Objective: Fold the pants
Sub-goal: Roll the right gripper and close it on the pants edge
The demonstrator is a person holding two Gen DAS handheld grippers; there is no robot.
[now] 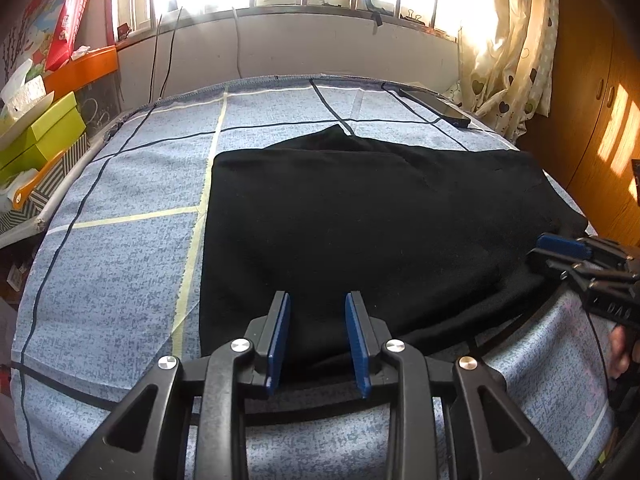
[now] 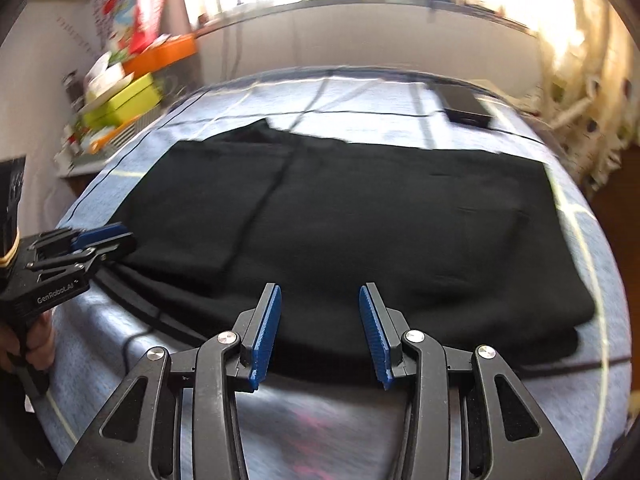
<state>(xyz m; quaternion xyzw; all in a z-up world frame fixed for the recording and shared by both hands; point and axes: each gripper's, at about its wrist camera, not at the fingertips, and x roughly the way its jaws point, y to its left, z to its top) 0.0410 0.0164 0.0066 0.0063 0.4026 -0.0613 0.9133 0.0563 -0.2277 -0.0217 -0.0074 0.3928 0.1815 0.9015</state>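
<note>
Fingers of left gripper parted narrowly, nothing between; right gripper parted wider, also empty. Both hover over near hem of black pants, lying flat, already doubled, on blue checked bedcover. Judged step: between folds. Next move calls for gripping near edge with both grippers and carrying it over. Phone at far corner, boxes beside bed: well apart, nothing obstructs.

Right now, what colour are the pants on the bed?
Plain black pants, no pattern visible; clearest in the left wrist view.
</note>
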